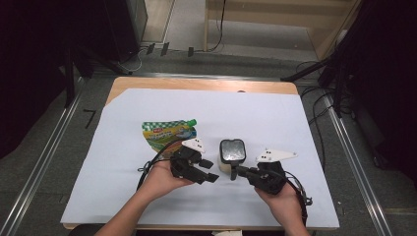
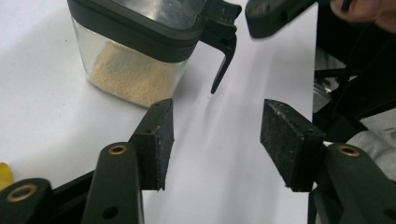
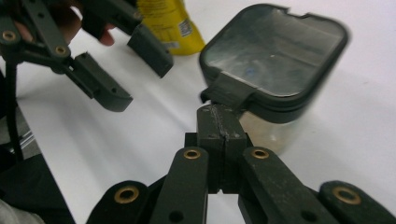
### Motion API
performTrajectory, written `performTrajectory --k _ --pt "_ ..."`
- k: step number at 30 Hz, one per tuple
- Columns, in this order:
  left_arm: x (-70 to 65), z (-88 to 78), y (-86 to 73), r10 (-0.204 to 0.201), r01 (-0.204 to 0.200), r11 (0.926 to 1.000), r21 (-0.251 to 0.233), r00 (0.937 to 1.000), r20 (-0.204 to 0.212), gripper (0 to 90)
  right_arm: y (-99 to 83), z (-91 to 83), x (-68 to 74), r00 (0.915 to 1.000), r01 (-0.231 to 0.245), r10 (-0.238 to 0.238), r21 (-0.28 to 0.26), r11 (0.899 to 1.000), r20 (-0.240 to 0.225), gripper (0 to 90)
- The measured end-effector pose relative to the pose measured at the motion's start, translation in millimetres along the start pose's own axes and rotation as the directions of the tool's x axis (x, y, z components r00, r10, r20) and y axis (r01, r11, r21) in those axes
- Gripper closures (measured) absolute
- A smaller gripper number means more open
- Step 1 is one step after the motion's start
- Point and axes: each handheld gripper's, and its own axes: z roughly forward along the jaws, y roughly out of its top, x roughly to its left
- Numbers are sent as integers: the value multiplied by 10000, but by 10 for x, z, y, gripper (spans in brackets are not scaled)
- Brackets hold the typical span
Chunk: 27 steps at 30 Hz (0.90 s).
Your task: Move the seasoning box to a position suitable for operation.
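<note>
White paper (image 1: 147, 196) covered a wooden table (image 1: 196, 84), w/ grey floor and cables beyond its far edge. Near the middle of the sheet stood a small clear jar (image 1: 231, 156) w/ a dark lid (image 3: 275, 56), upright, holding pale tan powder (image 2: 126, 77) in its lower part. A dark tab (image 2: 223, 56) hung down from the lid's edge on the near side.

Right gripper (image 1: 235, 172) sat just near-right of the jar, jaws pressed together, nothing pinched; in the right gripper view its tips (image 3: 218, 122) were right under the lid tab, touching or nearly so, can't tell which. Left gripper (image 1: 209, 170) was just near-left of the jar, jaws spread, only bare paper between the pads (image 2: 156, 140), apart from the jar.

Each gripper was held by a hand coming in from the near edge. Far-left of the jar, well apart, lay a flat yellow-and-green pouch (image 1: 168, 133) w/ a green cap (image 1: 192, 121) pointing right.
</note>
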Motion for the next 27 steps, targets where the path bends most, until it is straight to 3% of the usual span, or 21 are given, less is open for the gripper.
performTrajectory --k 9,16,27 --pt "30 -18 -4 -204 204 9998 15 9998 -44 426 -10 236 130 9979 253 -238 251 9994 -602 900" --pt "20 -5 -8 -88 88 10000 -5 10000 -29 422 -14 366 159 9985 545 -540 556 9970 -102 900" --pt "16 2 -10 -73 73 10000 43 10000 -13 425 -51 344 129 9990 454 -450 625 9970 -85 900"
